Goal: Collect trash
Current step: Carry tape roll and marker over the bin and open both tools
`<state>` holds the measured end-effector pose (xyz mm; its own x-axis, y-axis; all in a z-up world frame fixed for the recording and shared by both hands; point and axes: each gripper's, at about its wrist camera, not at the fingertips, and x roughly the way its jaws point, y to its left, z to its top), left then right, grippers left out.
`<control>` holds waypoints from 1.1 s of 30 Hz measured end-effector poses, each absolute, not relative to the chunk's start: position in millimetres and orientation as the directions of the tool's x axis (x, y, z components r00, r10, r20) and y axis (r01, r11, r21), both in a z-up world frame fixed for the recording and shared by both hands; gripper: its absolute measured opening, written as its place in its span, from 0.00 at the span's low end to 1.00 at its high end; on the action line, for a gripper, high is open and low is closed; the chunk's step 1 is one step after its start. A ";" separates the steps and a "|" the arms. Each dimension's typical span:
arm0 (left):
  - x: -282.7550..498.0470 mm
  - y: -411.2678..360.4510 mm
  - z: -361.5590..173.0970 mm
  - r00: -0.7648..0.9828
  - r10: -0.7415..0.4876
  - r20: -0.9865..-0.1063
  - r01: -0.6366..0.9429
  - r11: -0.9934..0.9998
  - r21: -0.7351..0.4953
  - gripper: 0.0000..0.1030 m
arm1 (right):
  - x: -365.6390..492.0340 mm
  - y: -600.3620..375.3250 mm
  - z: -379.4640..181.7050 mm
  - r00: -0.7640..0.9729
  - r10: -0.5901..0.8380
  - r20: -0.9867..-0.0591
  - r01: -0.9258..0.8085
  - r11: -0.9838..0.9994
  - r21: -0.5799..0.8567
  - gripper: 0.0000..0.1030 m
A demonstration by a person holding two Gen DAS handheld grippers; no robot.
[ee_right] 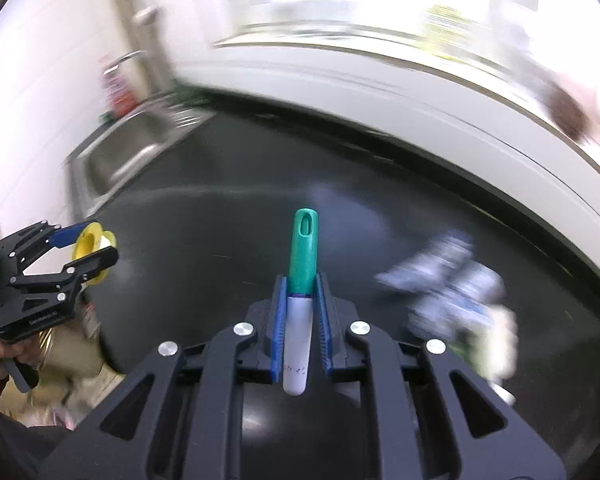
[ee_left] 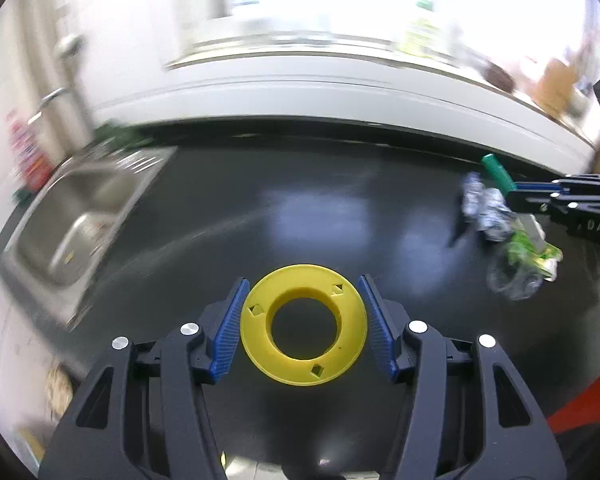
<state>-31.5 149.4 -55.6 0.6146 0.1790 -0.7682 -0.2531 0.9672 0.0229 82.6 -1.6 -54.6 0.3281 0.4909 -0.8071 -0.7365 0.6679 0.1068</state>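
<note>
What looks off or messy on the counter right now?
A loose heap of litter sits on the black counter: crumpled foil beside a crushed clear plastic wrapper with green print. Otherwise tidy: left gripper holds a yellow ring, right gripper a green-capped marker.

Little can be read. On the black body of the right gripper (ee_left: pixel 514 196), seen from the left wrist, the embossed letters "DAS" are made out. Faint handwriting is seen on the white barrel of the marker (ee_right: pixel 298 320), but it cannot be read. Other labels are blurred.
</note>
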 end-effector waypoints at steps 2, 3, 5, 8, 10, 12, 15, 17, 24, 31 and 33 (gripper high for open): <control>-59.4 170.4 -53.2 0.598 0.236 -0.766 -0.319 0.947 0.042 0.53 | 60.2 44.4 -51.8 0.272 0.528 -0.804 -0.800 0.589 0.117 0.15; -73.8 180.1 -52.4 0.588 0.264 -0.765 -0.352 0.934 0.052 0.53 | 50.8 60.8 -51.3 0.252 0.539 -0.804 -0.818 0.562 0.121 0.15; -107.8 202.1 -52.9 0.557 0.317 -0.767 -0.427 0.902 0.063 0.53 | 21.8 108.5 -52.0 0.181 0.563 -0.806 -0.871 0.473 0.135 0.15; -160.4 233.0 -58.8 0.502 0.377 -0.778 -0.533 0.844 0.065 0.53 | -19.8 160.0 -55.0 0.085 0.581 -0.810 -0.916 0.365 0.166 0.15; -195.3 251.6 -64.9 0.465 0.404 -0.788 -0.598 0.799 0.057 0.53 | -48.6 193.1 -59.5 0.024 0.582 -0.813 -0.938 0.295 0.183 0.15; -221.8 263.7 -70.8 0.435 0.415 -0.799 -0.643 0.765 0.047 0.53 | -84.5 227.4 -67.3 -0.046 0.568 -0.821 -0.956 0.214 0.202 0.15; -265.1 284.1 -83.6 0.404 0.411 -0.817 -0.701 0.713 0.012 0.53 | -124.0 260.6 -81.3 -0.107 0.538 -0.836 -0.966 0.145 0.216 0.15; -289.1 296.7 -94.4 0.392 0.401 -0.828 -0.729 0.685 -0.014 0.53 | -146.2 281.3 -92.9 -0.142 0.509 -0.849 -0.966 0.115 0.230 0.15; -327.1 326.5 -134.5 0.388 0.359 -0.849 -0.758 0.648 -0.072 0.53 | -184.9 325.9 -129.9 -0.176 0.428 -0.886 -0.963 0.111 0.245 0.15; -330.5 345.8 -166.3 0.412 0.325 -0.851 -0.732 0.674 -0.097 0.53 | -201.3 348.7 -154.0 -0.145 0.370 -0.918 -0.974 0.111 0.199 0.15; -330.3 348.5 -171.0 0.414 0.317 -0.853 -0.727 0.680 -0.100 0.53 | -201.8 353.6 -157.2 -0.137 0.363 -0.922 -0.976 0.111 0.189 0.15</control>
